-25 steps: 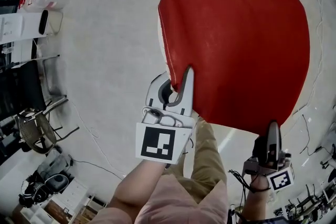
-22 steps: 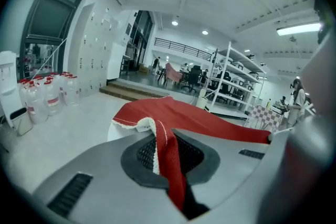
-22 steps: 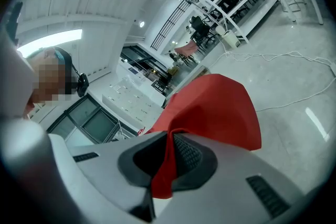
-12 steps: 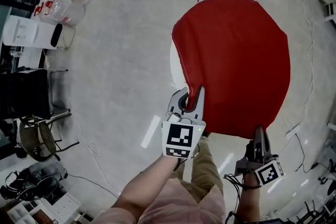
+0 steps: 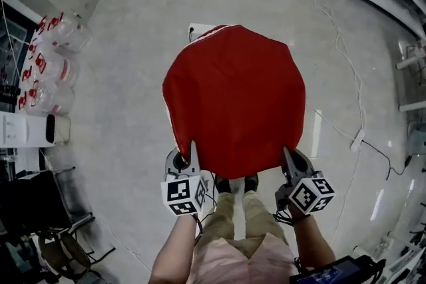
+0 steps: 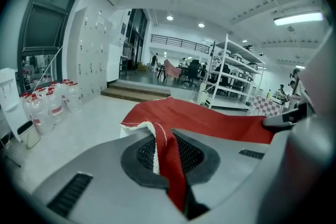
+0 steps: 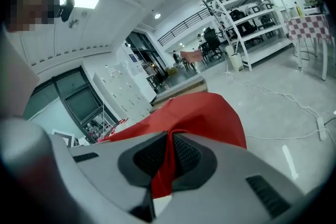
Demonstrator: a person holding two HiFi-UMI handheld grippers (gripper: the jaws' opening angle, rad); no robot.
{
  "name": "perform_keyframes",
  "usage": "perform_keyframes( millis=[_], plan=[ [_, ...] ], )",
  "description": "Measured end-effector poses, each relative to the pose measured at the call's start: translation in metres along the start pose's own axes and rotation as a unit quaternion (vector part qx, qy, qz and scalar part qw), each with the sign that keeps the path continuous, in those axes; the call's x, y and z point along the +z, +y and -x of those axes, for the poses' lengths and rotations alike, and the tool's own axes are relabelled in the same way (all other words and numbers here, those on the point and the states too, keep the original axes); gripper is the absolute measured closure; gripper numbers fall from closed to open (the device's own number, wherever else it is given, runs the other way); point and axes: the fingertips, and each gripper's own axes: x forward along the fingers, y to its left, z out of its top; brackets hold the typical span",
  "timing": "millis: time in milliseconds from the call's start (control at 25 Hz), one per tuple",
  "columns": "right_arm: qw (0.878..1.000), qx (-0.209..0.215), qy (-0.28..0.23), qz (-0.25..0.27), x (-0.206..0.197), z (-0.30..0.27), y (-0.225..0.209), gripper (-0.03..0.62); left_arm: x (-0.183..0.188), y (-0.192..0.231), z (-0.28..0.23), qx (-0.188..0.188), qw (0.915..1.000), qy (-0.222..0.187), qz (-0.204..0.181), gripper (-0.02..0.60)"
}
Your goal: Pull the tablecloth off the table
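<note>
Tablecloth [image 5: 233, 93]: red, spread over the desk and hiding it, with the near hem at the person's side.
Left tool [image 5: 188, 155]: jaws closed tight, a fold of white-backed hem pinched between the pads.
Right tool [image 5: 288, 157]: clamped shut on the hem further along.
Step in hand: likely drawing the cloth back off the desk.
Doing it well: pull both tools back evenly and together, hem raised so it slides rather than snags — neither grip slackened.

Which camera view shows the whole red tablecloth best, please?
The head view: the whole tablecloth shows from above, left gripper and right gripper clamped on its near edge. Each gripper view shows only the fold between its fingers and part beyond.
</note>
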Motion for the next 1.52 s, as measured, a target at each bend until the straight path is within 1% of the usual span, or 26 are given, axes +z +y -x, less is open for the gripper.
perform_keyframes(
  millis=[80,240,360,520,760,1000,1360,1520],
  plan=[
    [1.000,-0.010,-0.012,0.003,0.007,0.008,-0.009,0.562,0.002,-0.012,-0.003,-0.006,1.0000,-0.002,-0.006,0.546],
    [0.999,-0.015,-0.032,0.009,0.021,0.028,-0.012,0.562,0.015,-0.023,0.009,-0.018,0.9997,-0.012,0.015,0.546],
    [0.999,-0.015,-0.044,0.027,0.037,0.038,-0.007,0.563,0.031,-0.031,0.017,-0.022,0.9995,-0.021,-0.004,0.546],
    [0.998,-0.010,-0.055,0.043,0.054,0.049,0.003,0.563,0.049,-0.040,0.028,-0.024,0.9991,-0.031,-0.012,0.546],
    [0.996,0.002,-0.070,0.060,0.075,0.064,0.024,0.563,0.084,-0.045,0.050,-0.026,0.9978,-0.059,-0.016,0.546],
    [0.994,0.016,-0.082,0.073,0.084,0.079,0.049,0.563,0.105,-0.044,0.077,-0.030,0.9961,-0.082,-0.013,0.546],
    [0.990,0.032,-0.104,0.091,0.097,0.101,0.084,0.563,0.137,-0.045,0.110,-0.035,0.9920,-0.120,-0.021,0.546],
    [0.988,0.040,-0.115,0.098,0.098,0.105,0.093,0.563,0.142,-0.046,0.118,-0.037,0.9901,-0.134,-0.023,0.546]
  ],
)
